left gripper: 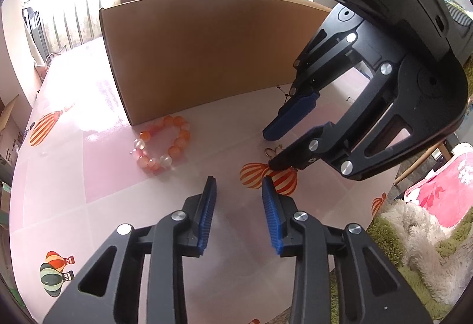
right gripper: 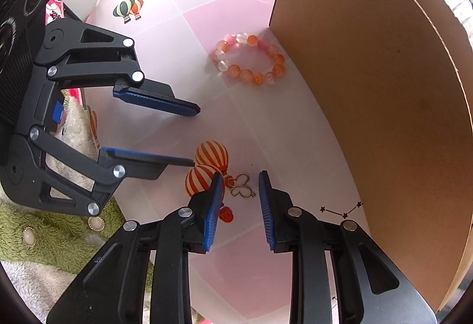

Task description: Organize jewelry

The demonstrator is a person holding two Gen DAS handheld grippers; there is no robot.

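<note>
Through my left wrist camera I see my left gripper [left gripper: 239,180] parted and empty near the bead bracelet [left gripper: 164,142], while the right wrist view shows my right gripper [right gripper: 240,176] open over a gold butterfly earring [right gripper: 241,186] beside the cardboard box [right gripper: 369,93].

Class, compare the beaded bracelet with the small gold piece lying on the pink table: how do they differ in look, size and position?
The beaded bracelet is a ring of round orange, pink and clear beads; the gold piece is thin open loops of metal. The beaded bracelet is much larger. It lies at the corner of the cardboard box; the gold piece lies just ahead of the right gripper, whose jaws stand open. Both rest flat on the table, held by neither gripper.
</note>
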